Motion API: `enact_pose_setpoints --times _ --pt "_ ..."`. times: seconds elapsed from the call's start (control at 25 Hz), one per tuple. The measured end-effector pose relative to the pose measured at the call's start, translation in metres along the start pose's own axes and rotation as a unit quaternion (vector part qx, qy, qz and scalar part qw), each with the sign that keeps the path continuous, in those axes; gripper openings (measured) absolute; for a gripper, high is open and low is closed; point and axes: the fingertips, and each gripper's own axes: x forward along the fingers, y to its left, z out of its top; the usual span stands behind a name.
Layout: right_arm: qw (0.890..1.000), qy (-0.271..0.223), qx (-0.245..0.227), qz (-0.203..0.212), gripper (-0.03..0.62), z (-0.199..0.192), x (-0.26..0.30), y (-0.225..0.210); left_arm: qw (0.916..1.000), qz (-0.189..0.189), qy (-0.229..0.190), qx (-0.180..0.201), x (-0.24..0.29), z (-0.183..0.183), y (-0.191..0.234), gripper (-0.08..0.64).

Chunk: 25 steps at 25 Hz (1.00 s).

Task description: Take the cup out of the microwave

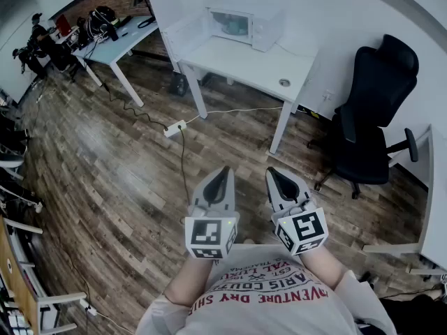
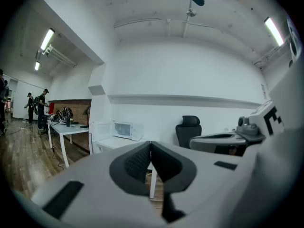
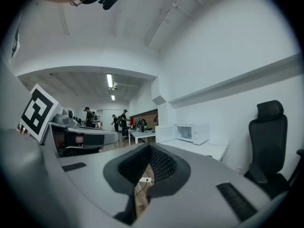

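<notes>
Left gripper view shows your left gripper [image 2: 151, 143] with its fingers [image 2: 137, 164] pressed together and nothing between them. Your right gripper [image 3: 150, 147] is the same, its fingers closed tip to tip and empty. In the head view you hold both side by side in front of your chest, over the wooden floor [image 1: 105, 159]. Well ahead, the white table [image 1: 237, 65] carries the microwave [image 1: 262, 28], its door [image 1: 185, 37] swung open. The cup [image 1: 232, 25] shows only as a faint pale shape inside the cavity.

Right gripper [image 3: 150, 146], jaws together and empty, toward microwave [image 3: 192, 133] on white table [image 3: 209, 151].
</notes>
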Motion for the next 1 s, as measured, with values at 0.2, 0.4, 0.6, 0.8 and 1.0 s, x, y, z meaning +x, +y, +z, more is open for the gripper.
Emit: enact_pose_setpoints --times 0.2,0.4,0.6,0.8,1.0 --pt "1.000 0.007 -0.003 0.005 0.005 -0.005 0.004 0.005 1.0000 -0.001 0.002 -0.007 0.001 -0.004 0.004 0.008" --pt "1.000 0.008 0.003 0.006 0.005 -0.007 0.006 0.005 0.9998 -0.001 0.005 -0.017 0.001 -0.008 0.005 0.008" --pt "1.000 0.006 0.009 0.004 0.005 -0.008 0.008 0.002 0.9996 0.008 0.006 -0.026 0.003 -0.011 0.011 0.008" --pt "1.000 0.017 0.023 0.002 0.005 -0.014 0.022 -0.004 0.9991 0.006 0.020 -0.036 0.013 -0.018 0.018 0.008" --pt "1.000 0.016 0.026 -0.004 0.005 -0.015 0.051 -0.007 0.9992 0.006 0.020 -0.035 0.029 -0.021 0.044 0.008"
